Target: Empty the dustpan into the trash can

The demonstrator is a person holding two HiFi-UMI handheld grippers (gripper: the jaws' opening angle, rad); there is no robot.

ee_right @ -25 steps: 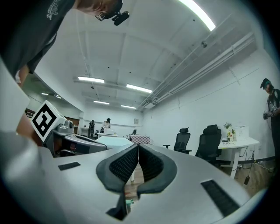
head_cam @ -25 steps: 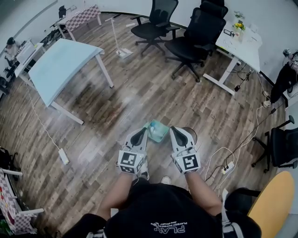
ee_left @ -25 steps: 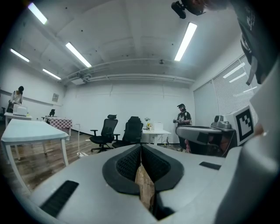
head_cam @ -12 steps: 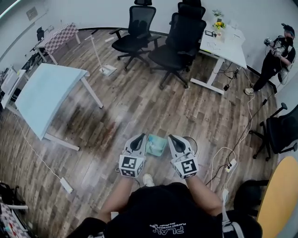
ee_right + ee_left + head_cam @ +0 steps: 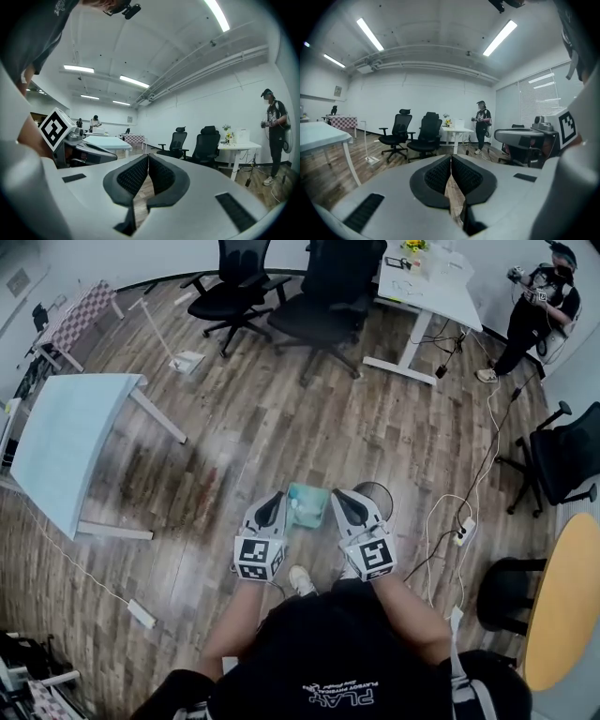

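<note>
In the head view a teal dustpan (image 5: 307, 504) lies on the wood floor, seen between my two grippers. Something pale is inside it. A round dark trash can (image 5: 377, 495) stands just right of it, partly hidden behind my right gripper (image 5: 339, 496). My left gripper (image 5: 275, 497) hangs left of the dustpan. Both grippers are above the floor and point away from me. In the left gripper view the left gripper (image 5: 451, 161) is shut with nothing between its pads. The right gripper (image 5: 148, 163) is likewise shut and empty in its own view.
A light blue table (image 5: 66, 442) stands at left, and a white-handled floor tool (image 5: 173, 348) leans behind it. Black office chairs (image 5: 323, 310) and a white desk (image 5: 427, 287) are farther off. A person (image 5: 534, 296) stands at top right. Cables and a power strip (image 5: 459, 532) lie right of the can.
Both grippers have moved forward and a little lower along with the person, and the room has slid through the view. The dustpan stays between them. Both jaws stay shut.
</note>
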